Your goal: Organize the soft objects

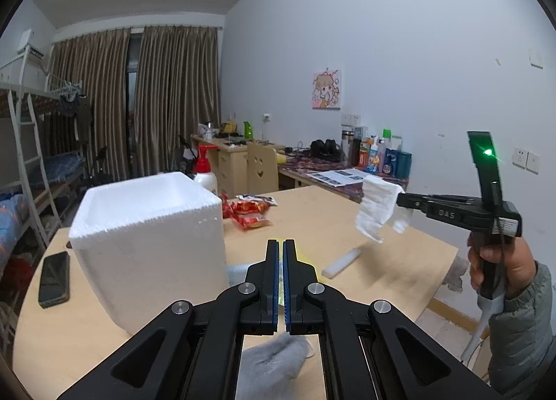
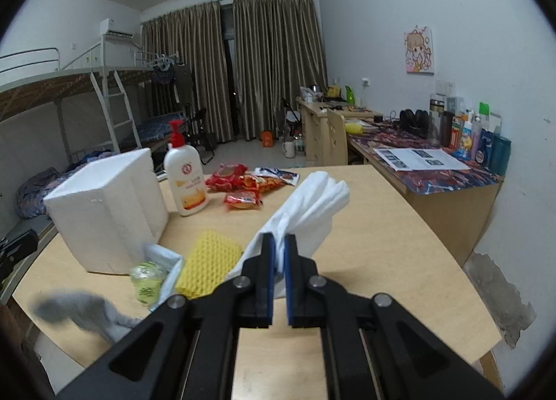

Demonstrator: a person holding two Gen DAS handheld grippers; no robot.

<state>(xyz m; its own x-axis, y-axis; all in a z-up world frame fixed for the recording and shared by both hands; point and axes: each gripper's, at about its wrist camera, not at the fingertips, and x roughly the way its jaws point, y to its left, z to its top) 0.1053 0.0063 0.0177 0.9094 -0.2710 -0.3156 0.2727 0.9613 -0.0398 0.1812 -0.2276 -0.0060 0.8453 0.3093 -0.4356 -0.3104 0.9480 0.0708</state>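
My right gripper (image 2: pixel 279 243) is shut on a white cloth (image 2: pixel 309 205) and holds it in the air above the wooden table (image 2: pixel 382 243). The left wrist view shows that gripper (image 1: pixel 399 199) at the right with the cloth (image 1: pixel 375 209) hanging from it. My left gripper (image 1: pixel 280 249) is shut with nothing between its pads, just right of a white foam box (image 1: pixel 146 243). A grey fuzzy cloth (image 1: pixel 274 361) lies on the table under the left gripper. A yellow sponge (image 2: pixel 210 261) and a pale blue cloth (image 2: pixel 163 261) lie by the foam box (image 2: pixel 104 212).
A black phone (image 1: pixel 54 278) lies left of the box. Red snack packets (image 1: pixel 250 214), a lotion pump bottle (image 2: pixel 184 177), a green-lidded cup (image 2: pixel 147 278) and a white foam strip (image 1: pixel 340 263) are on the table. A cluttered desk (image 2: pixel 434 171) stands along the right wall.
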